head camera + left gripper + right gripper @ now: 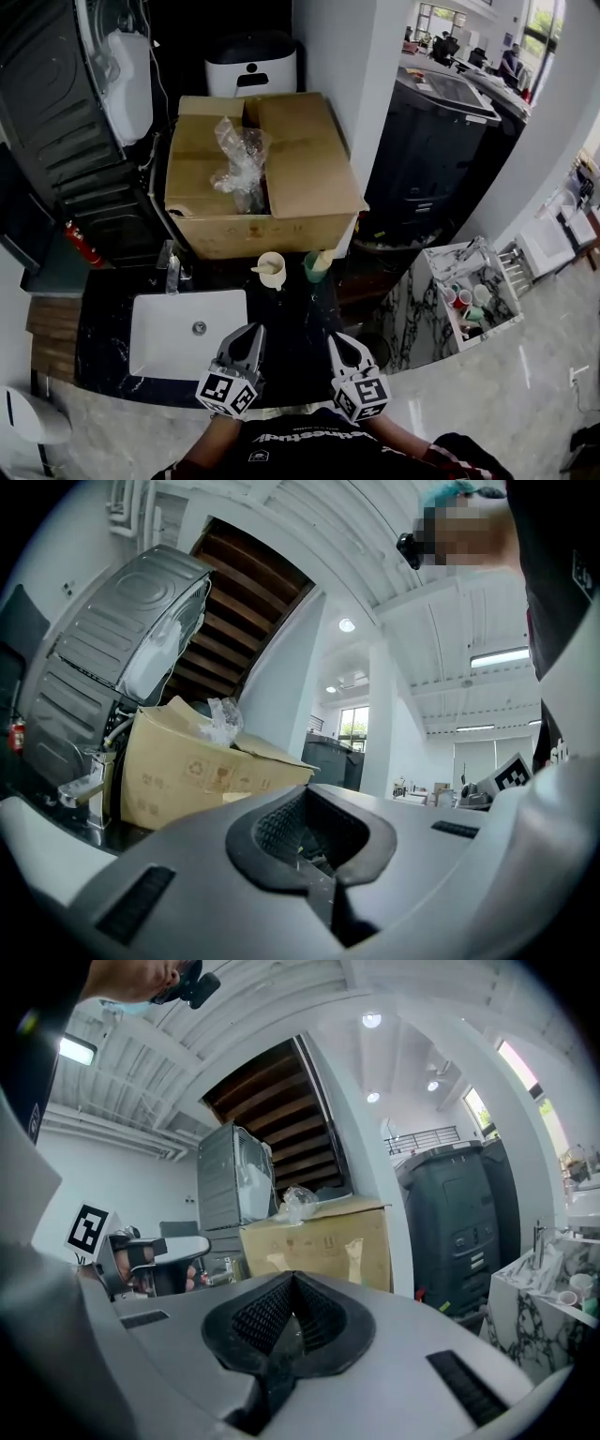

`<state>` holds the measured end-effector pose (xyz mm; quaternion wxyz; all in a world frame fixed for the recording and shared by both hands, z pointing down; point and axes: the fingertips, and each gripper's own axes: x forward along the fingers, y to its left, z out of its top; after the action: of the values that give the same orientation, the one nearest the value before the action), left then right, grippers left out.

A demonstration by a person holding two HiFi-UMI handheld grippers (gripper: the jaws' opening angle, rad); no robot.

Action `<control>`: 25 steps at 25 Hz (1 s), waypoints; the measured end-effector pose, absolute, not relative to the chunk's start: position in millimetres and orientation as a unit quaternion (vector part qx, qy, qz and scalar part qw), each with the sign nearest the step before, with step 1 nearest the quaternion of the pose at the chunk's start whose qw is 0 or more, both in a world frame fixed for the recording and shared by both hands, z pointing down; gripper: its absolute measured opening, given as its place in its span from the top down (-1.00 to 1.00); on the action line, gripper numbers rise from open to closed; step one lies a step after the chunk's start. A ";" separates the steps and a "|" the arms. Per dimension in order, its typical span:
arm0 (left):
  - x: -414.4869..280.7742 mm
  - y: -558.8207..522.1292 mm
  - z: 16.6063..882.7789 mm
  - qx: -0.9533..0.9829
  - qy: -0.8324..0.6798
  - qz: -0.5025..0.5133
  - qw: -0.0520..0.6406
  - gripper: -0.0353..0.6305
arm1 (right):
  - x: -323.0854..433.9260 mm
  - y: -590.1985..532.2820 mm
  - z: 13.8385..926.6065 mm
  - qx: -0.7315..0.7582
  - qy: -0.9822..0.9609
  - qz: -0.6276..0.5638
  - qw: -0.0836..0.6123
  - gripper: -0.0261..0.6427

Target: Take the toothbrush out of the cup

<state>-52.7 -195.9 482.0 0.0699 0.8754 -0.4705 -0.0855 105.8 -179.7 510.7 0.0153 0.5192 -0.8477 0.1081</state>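
A cream cup stands on the dark counter in front of a cardboard box, with a pale toothbrush poking out over its left rim. Just right of it is a green cup. Both grippers are low in the head view, short of the cups. My left gripper is shut and empty, by the sink's right edge. My right gripper is shut and empty too, below the green cup. In the gripper views the left jaws and right jaws meet with nothing between them.
A white sink with a faucet lies left of the cups. The large open cardboard box holding crumpled plastic fills the counter's back. A dark bin and a marble-patterned shelf stand to the right.
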 end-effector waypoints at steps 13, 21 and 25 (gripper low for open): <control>-72.6 -216.9 482.1 0.884 -0.454 -0.087 0.070 0.85 | 87.4 -200.8 519.8 0.530 -0.841 0.106 0.016 0.81; -75.8 -219.9 483.9 0.886 -0.450 -0.088 0.069 0.85 | 80.4 -213.0 526.4 0.520 -0.847 0.105 0.030 0.41; -78.4 -222.5 486.3 0.885 -0.452 -0.087 0.069 0.85 | 90.8 -234.7 532.3 0.540 -0.836 0.094 0.021 0.41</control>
<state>-78.4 -222.5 486.3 0.0688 0.8853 -0.4515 -0.0872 90.8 -234.7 532.3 0.0205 0.5402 -0.8360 0.0942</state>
